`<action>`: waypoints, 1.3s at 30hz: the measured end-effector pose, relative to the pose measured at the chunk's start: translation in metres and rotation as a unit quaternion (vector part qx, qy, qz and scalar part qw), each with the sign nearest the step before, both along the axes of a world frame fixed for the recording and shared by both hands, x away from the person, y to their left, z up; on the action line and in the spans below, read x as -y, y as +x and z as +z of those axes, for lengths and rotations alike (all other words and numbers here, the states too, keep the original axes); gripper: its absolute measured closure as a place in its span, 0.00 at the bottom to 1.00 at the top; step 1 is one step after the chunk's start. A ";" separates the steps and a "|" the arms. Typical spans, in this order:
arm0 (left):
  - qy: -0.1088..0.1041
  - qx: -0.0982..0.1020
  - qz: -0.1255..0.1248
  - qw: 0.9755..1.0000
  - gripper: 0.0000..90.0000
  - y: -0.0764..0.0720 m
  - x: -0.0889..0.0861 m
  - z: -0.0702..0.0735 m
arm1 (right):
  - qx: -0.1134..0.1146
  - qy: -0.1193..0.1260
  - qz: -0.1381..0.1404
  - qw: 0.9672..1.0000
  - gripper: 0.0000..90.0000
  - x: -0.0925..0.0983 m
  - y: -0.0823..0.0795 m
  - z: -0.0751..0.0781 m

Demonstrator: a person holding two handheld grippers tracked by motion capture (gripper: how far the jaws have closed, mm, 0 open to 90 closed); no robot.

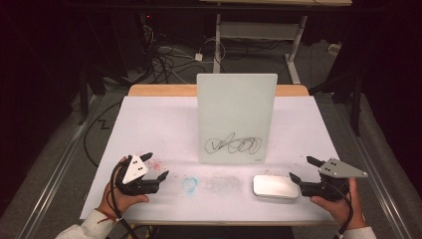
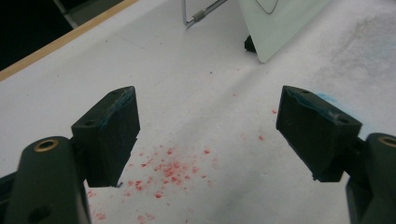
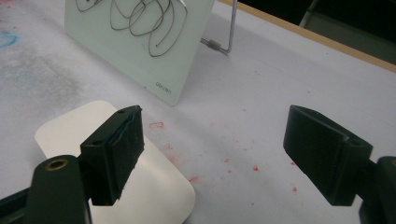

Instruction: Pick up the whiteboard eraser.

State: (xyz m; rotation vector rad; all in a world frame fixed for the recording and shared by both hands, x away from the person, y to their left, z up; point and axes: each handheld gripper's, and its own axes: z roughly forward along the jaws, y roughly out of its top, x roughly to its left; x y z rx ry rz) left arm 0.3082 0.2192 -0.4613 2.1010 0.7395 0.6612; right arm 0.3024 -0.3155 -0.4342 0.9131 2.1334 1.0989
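Left hand-held gripper [image 1: 155, 167] sits at roughly 8 o'clock on the worktop [image 1: 149, 124], jaws spread wide, released, nothing between them. From its own view I see bare white surface and a scatter of red specks [image 2: 168, 175] under the gap. Just right of it, toward 6 o'clock, I see a small blue smudge [image 1: 189, 183] and a grey smeared patch [image 1: 222, 183]. At centre the whiteboard [image 1: 235, 117] stands upright, near 12 o'clock from the smudges, with a black scribble [image 1: 235, 145] low on its face; a wire stand [image 3: 219, 45] props it from behind. White eraser block [image 1: 275, 186] lies flat at about 5 o'clock, in front of the board's right lower corner, apart from the board. Right hand-held gripper [image 1: 305, 169] is at 4 o'clock, jaws spread, released, empty; one jaw hangs over the eraser's near edge in its own view, and I can't tell whether it touches. My hand [image 1: 338, 201] holds it from below.
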 end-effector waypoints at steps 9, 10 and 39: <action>0.010 -0.008 -0.005 1.000 0.22 -0.001 0.000 -0.003 | -0.029 -0.021 0.028 0.999 0.19 0.002 0.007 0.003; 0.010 -0.008 -0.005 1.000 0.22 -0.001 0.000 -0.003 | -0.029 -0.021 0.028 0.999 0.19 0.002 0.007 0.003; 0.048 -0.036 -0.026 0.998 0.20 -0.006 0.004 -0.011 | -0.190 -0.225 0.257 0.920 0.27 -0.072 0.043 -0.018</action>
